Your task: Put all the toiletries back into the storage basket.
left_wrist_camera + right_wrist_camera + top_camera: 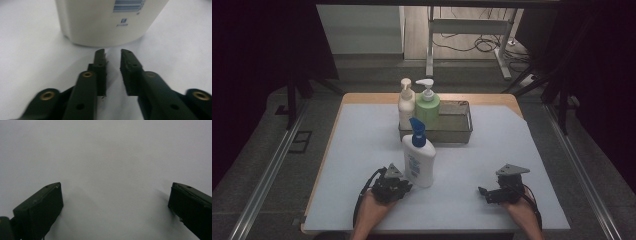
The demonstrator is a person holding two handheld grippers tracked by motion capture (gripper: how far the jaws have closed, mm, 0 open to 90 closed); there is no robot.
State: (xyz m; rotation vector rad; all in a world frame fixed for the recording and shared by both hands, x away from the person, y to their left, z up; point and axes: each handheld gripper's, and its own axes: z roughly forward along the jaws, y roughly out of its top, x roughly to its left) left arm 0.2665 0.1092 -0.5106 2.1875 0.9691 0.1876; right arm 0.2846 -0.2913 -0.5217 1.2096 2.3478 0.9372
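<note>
A white pump bottle with a blue cap (418, 162) stands upright on the white mat, near the front and left of centre. My left gripper (408, 188) rests on the mat just left of its base. In the left gripper view the jaws (112, 52) stand a small gap apart with nothing between them, and the bottle's base (107, 22) is just ahead of the tips. At the front right my right gripper (482, 193) lies low on the mat; its own view shows it (116, 192) wide open over bare white surface.
A metal tray (462, 134) sits at the back centre of the table. In its left end stand a cream pump bottle (406, 105) and a green pump bottle (427, 107). The white mat (362, 150) ends at the wooden table edge (362, 98).
</note>
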